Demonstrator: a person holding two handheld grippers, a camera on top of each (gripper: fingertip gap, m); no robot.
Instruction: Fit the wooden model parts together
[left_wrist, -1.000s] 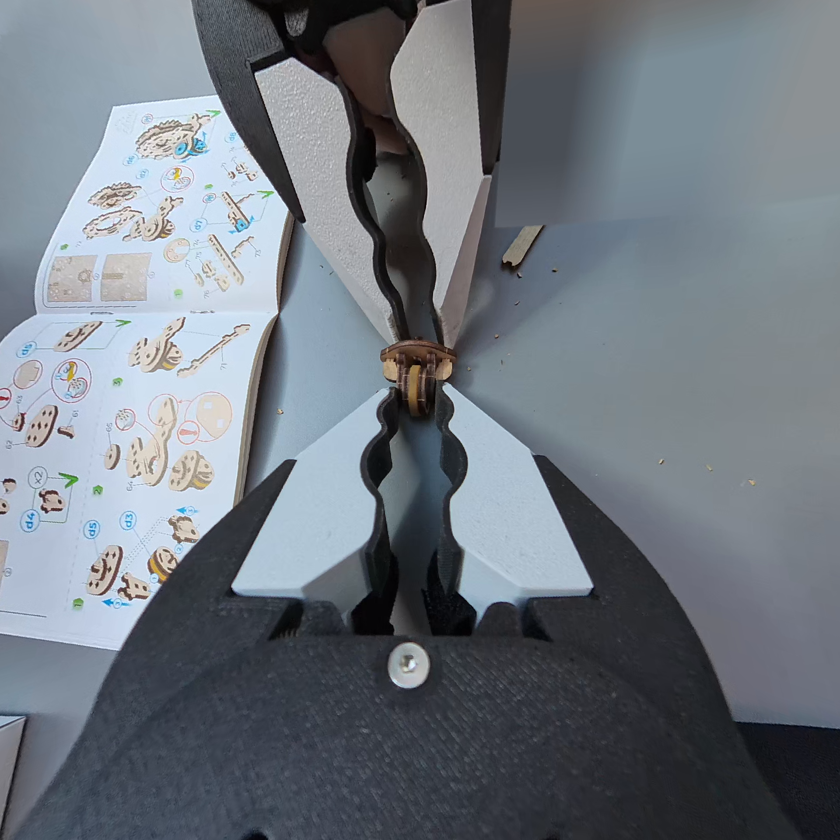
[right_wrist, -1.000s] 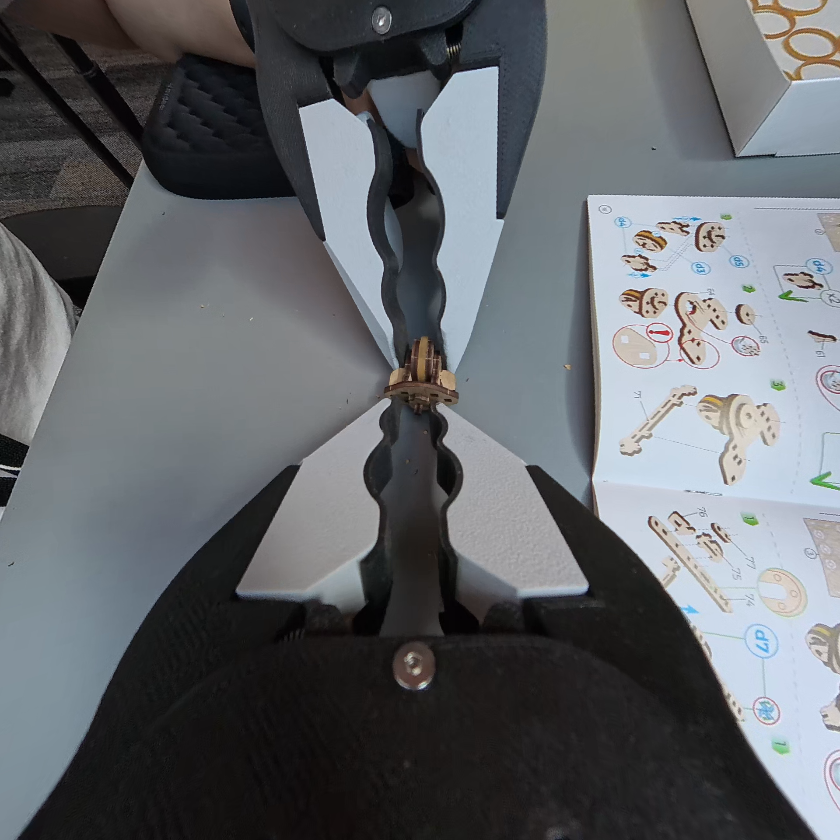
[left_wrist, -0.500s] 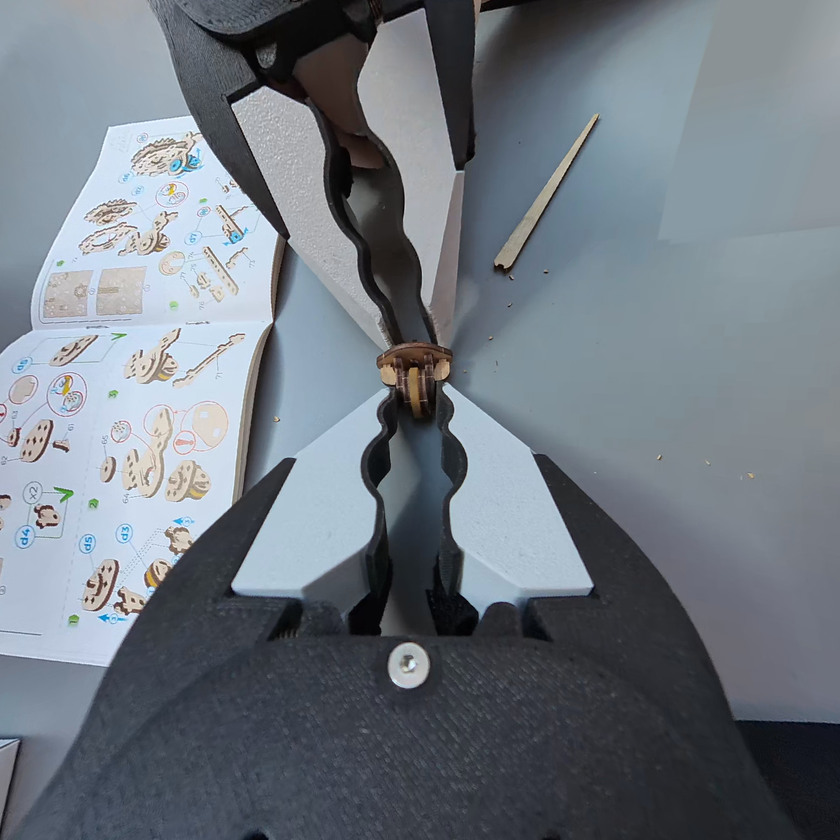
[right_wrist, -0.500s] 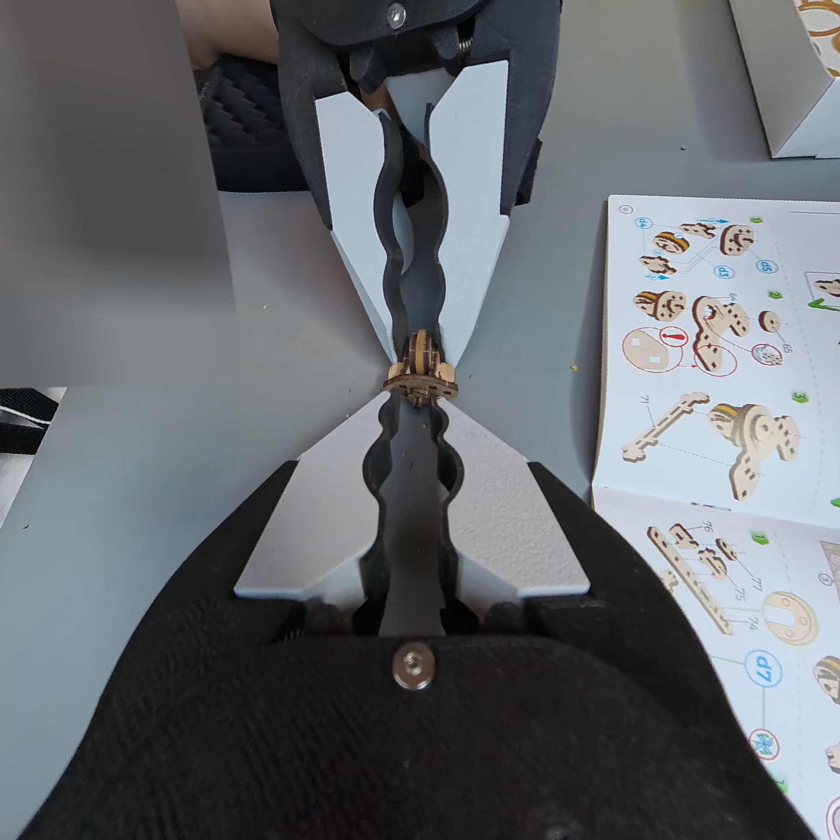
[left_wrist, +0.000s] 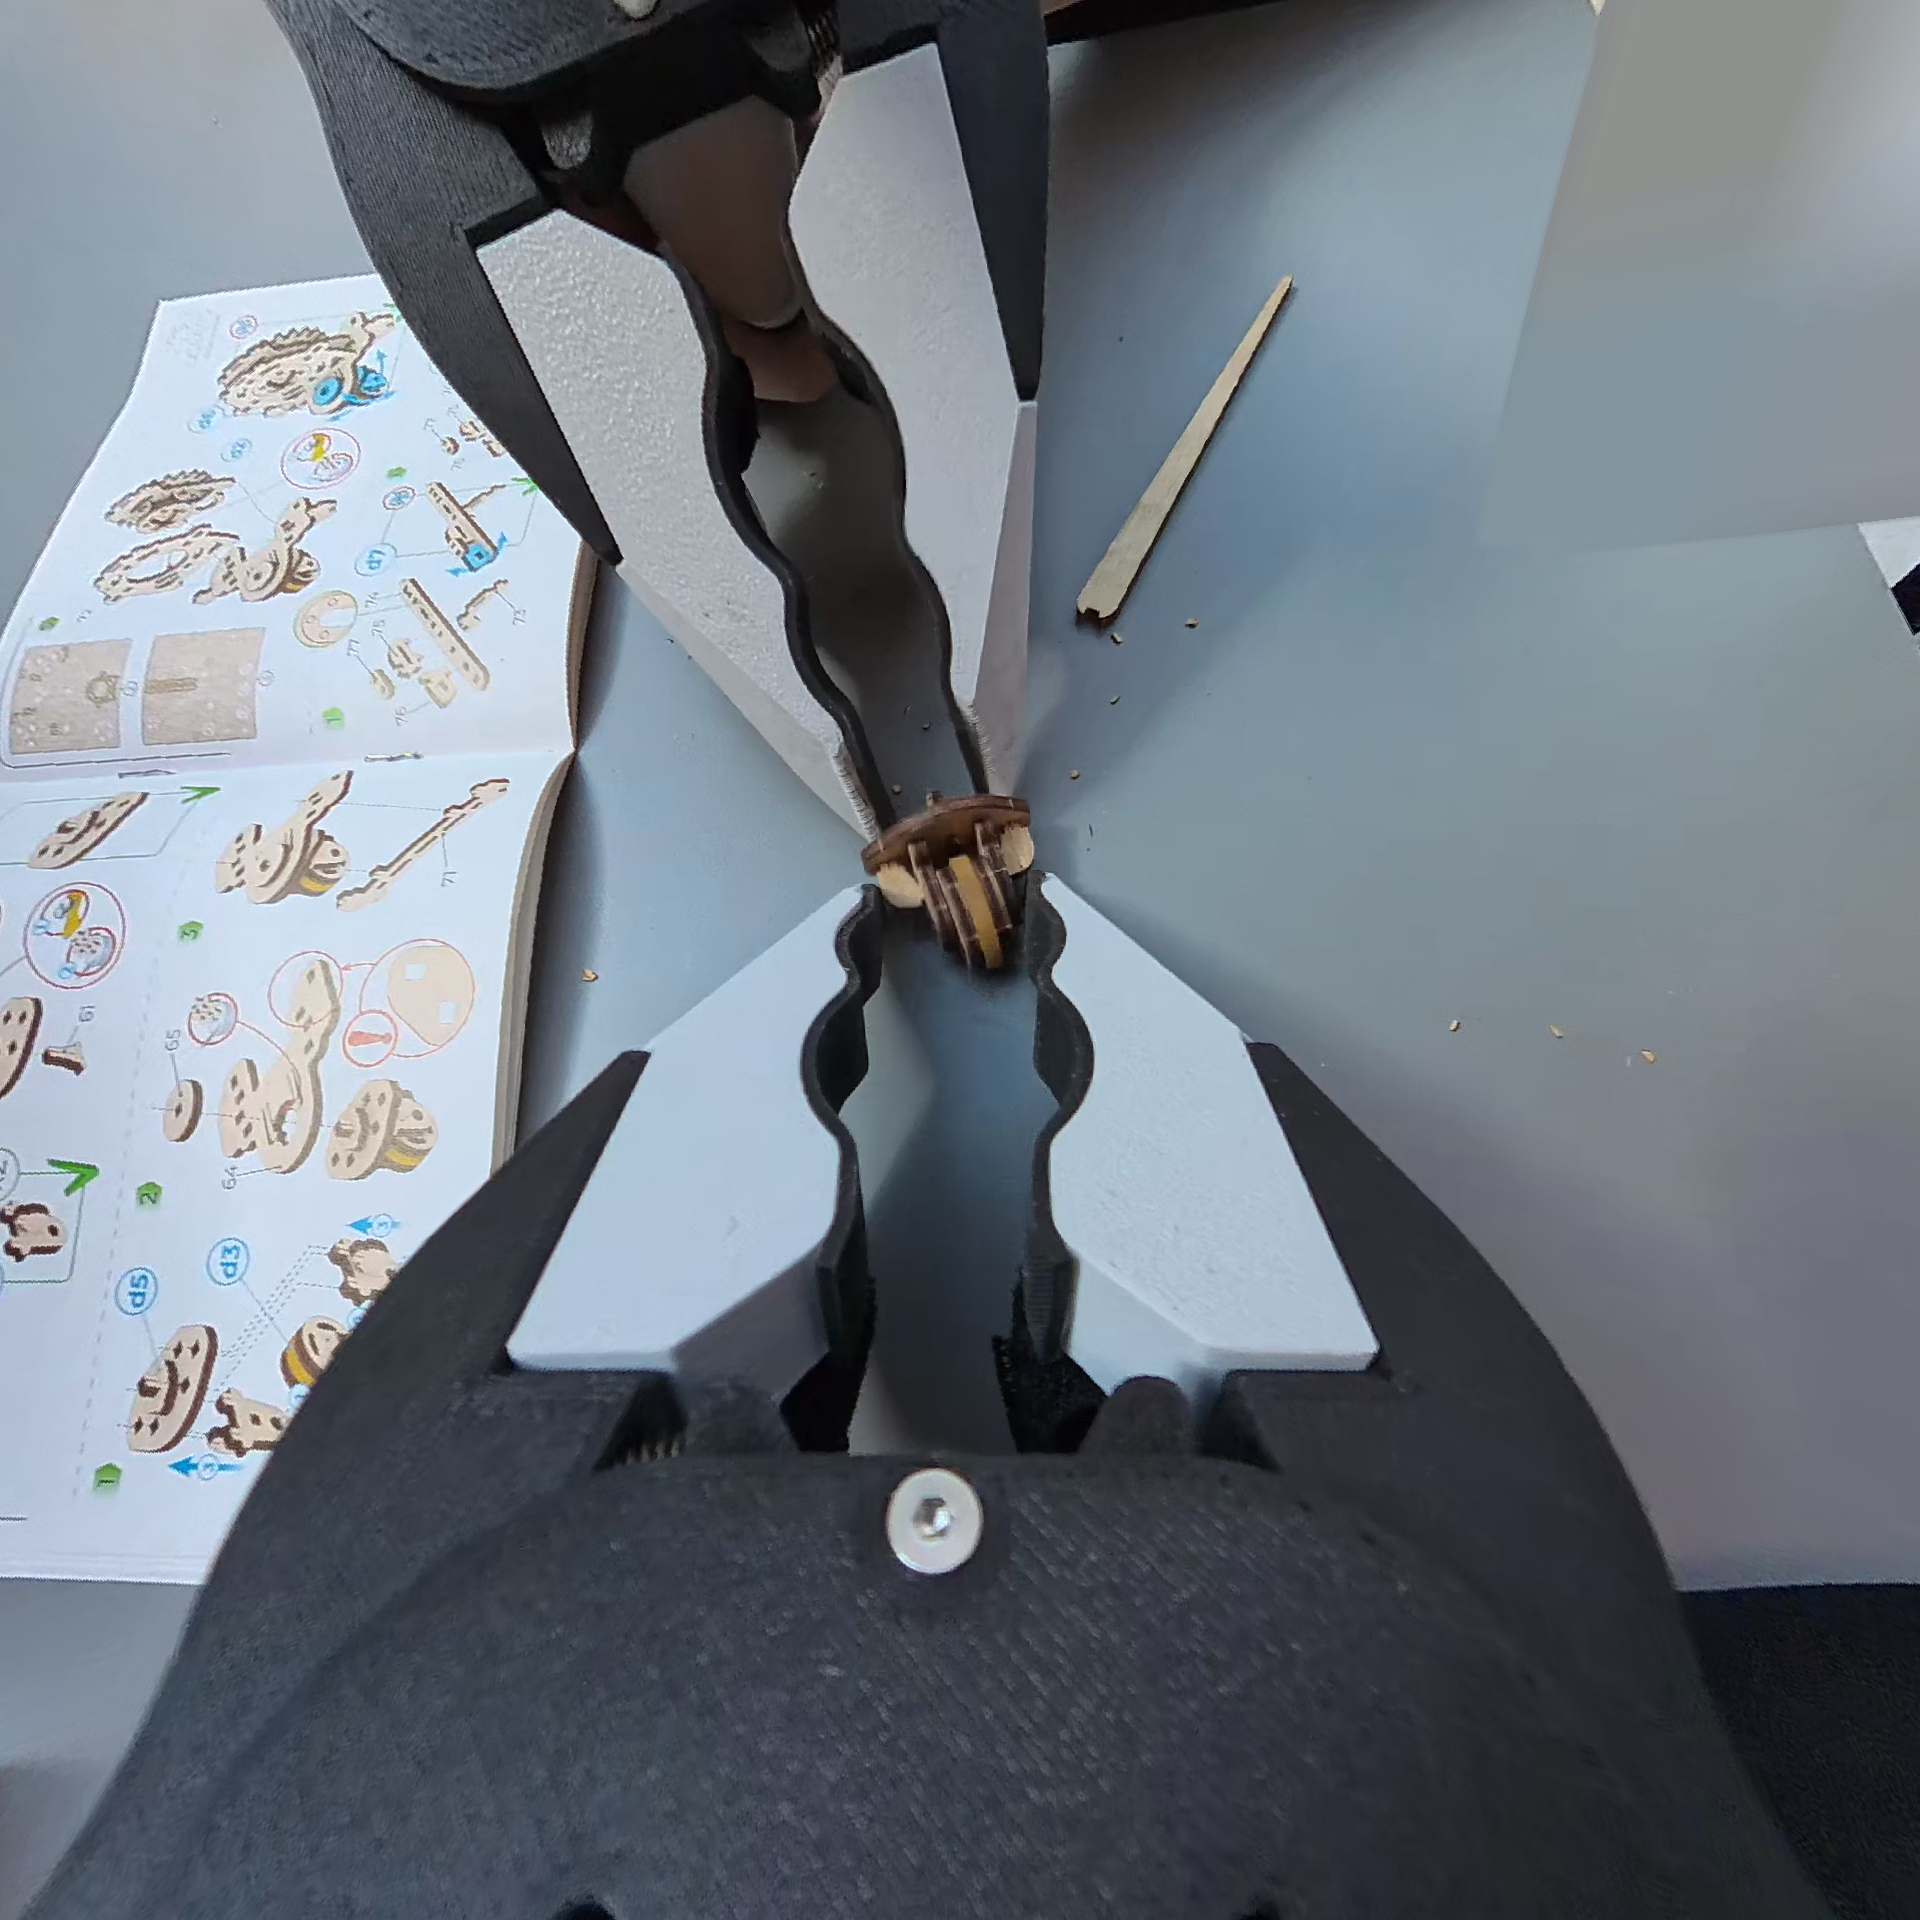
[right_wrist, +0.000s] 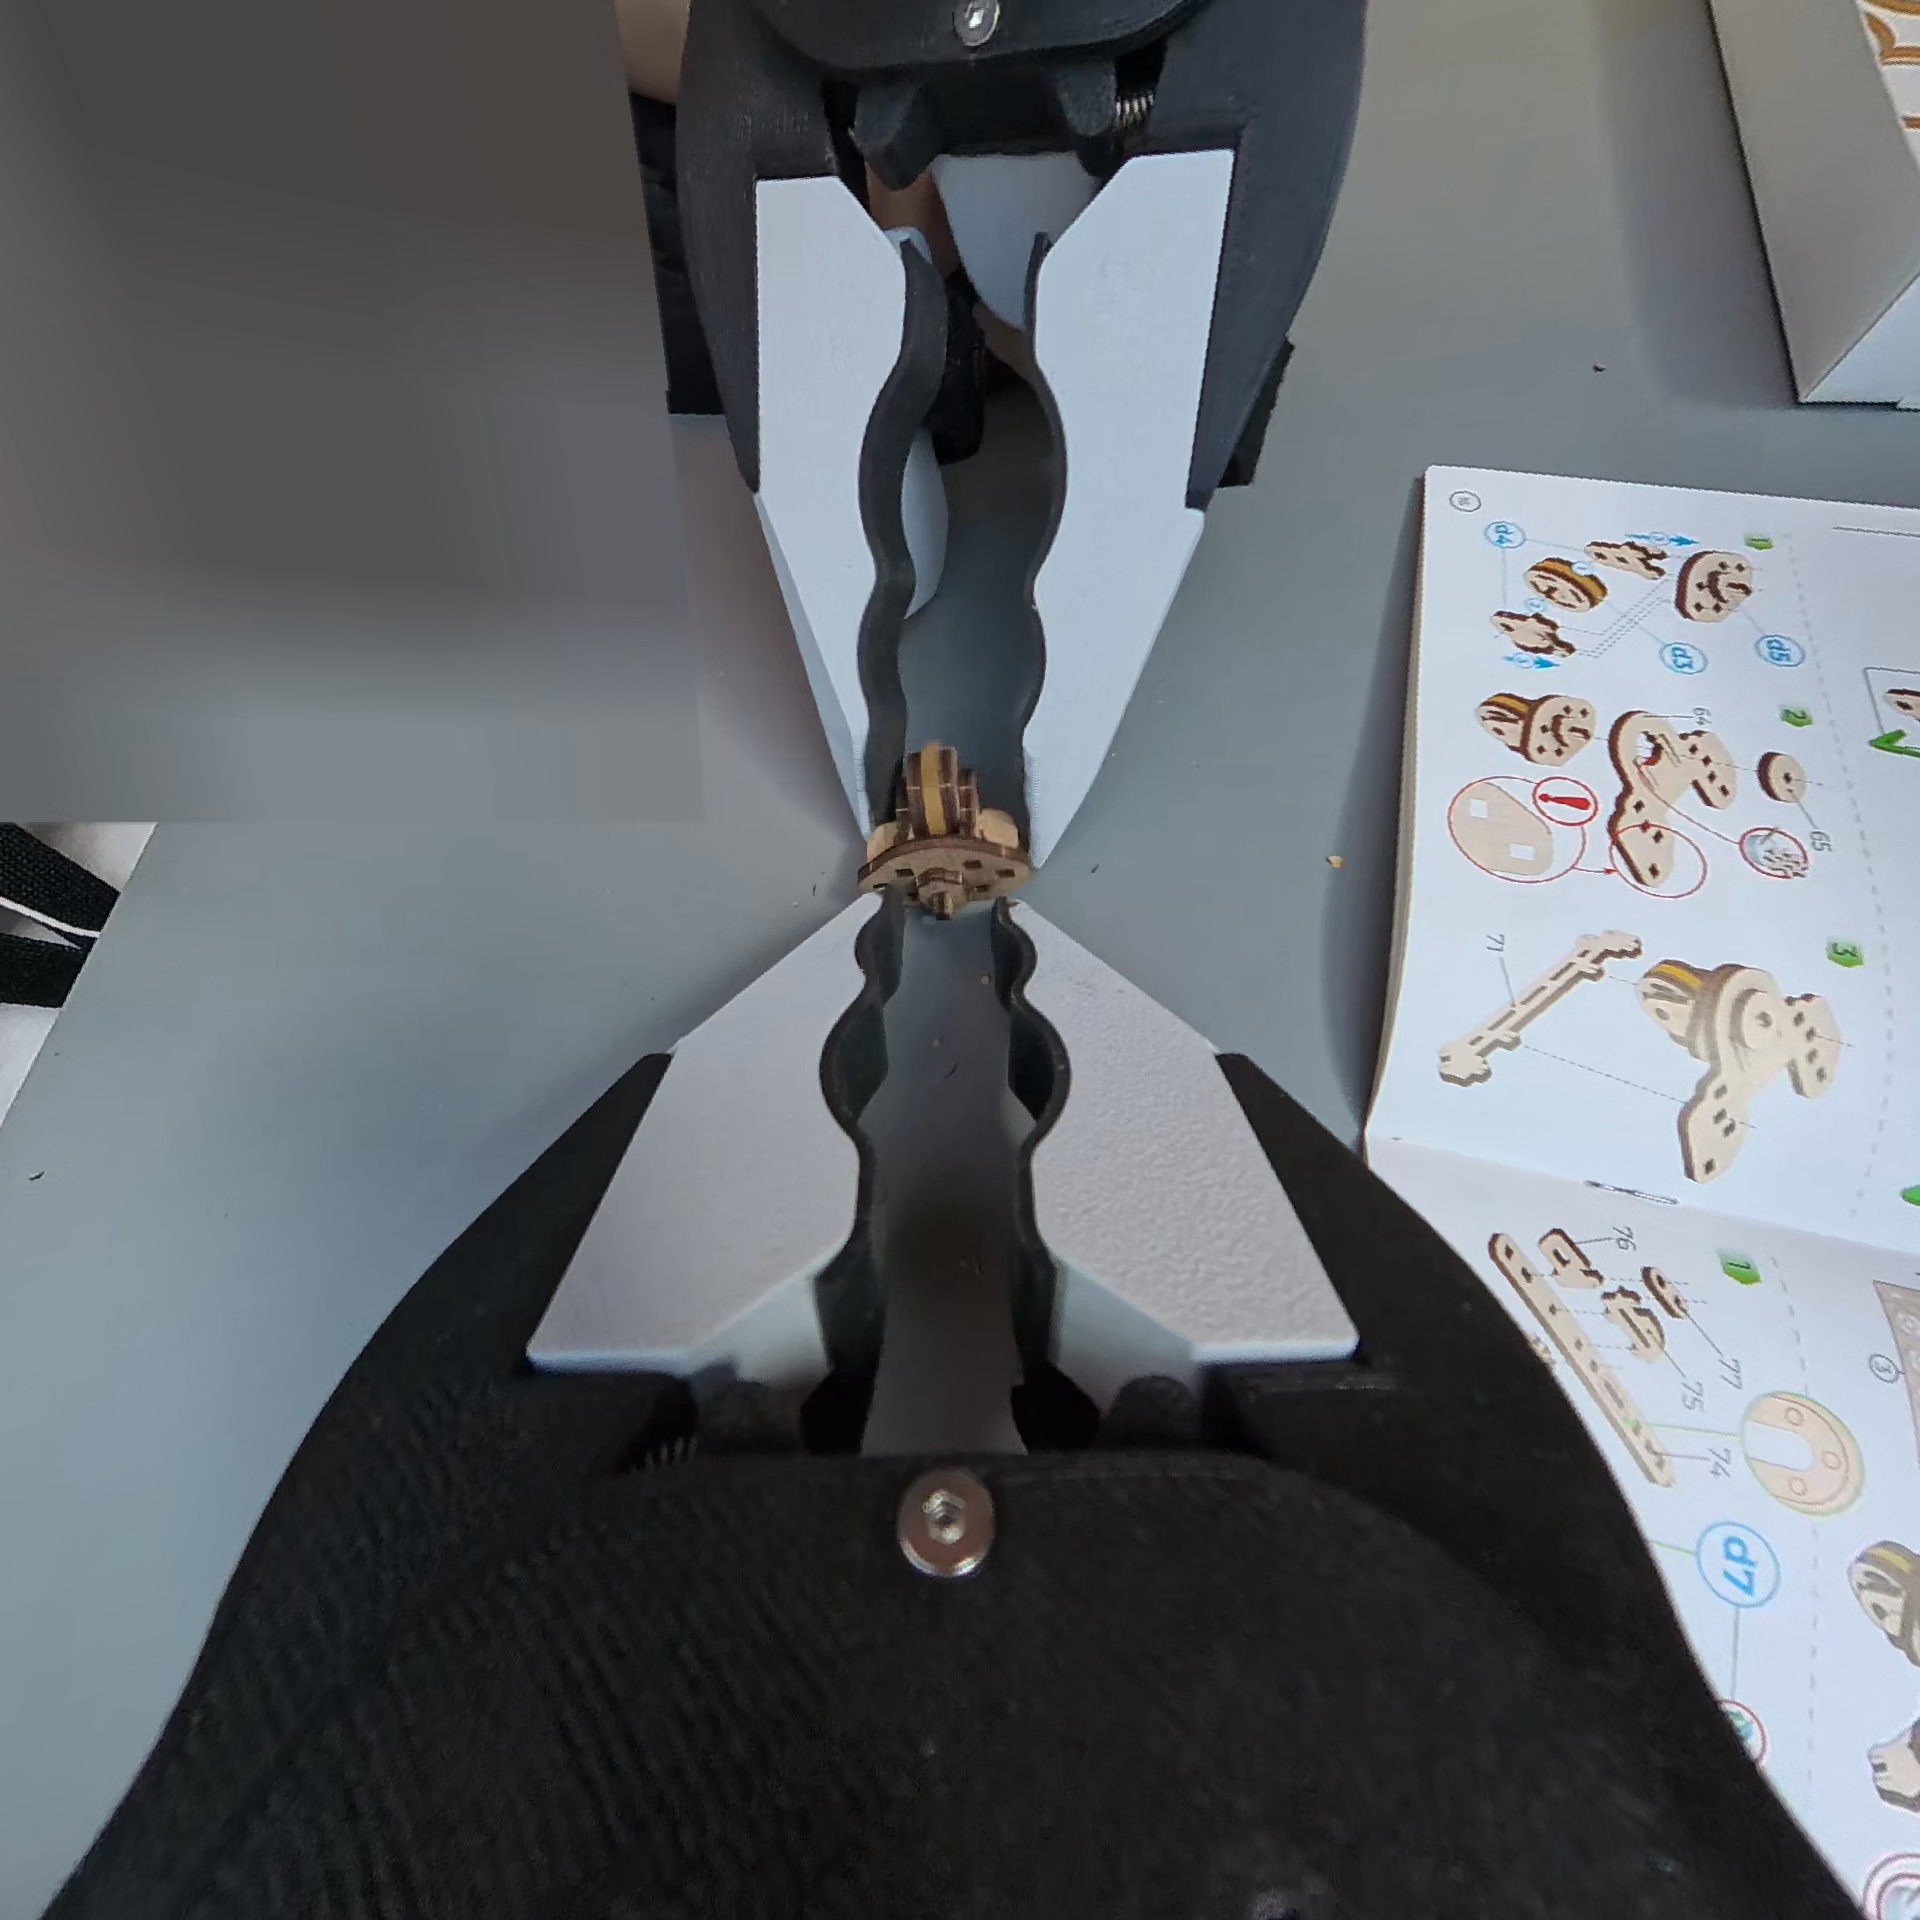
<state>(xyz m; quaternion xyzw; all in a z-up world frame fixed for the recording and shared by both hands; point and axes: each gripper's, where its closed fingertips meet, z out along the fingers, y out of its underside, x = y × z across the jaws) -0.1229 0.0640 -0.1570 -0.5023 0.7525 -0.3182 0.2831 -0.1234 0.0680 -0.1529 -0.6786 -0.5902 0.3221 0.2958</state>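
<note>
- Grey worktop (left_wrist: 1455, 935): open instruction booklet (left_wrist: 260, 831) at left of left wrist view, loose wooden stick (left_wrist: 1184, 447) beyond the grippers, more in view than a second ago.
- White box (right_wrist: 1829, 187), far right corner of right wrist view: contents hidden, cannot tell.
- Left gripper (left_wrist: 951, 914): jaws now parted slightly around the layered wheel end, versus pinched tight 1 s ago; contact unclear.
- Right gripper (right_wrist: 940, 909): jaws narrow, tips at the disc's far face; grip unclear.
- Wooden model assembly (left_wrist: 951, 868): mid-air between opposing tips, now tilted.
- Likely press-fit seated, left hold easing.
</note>
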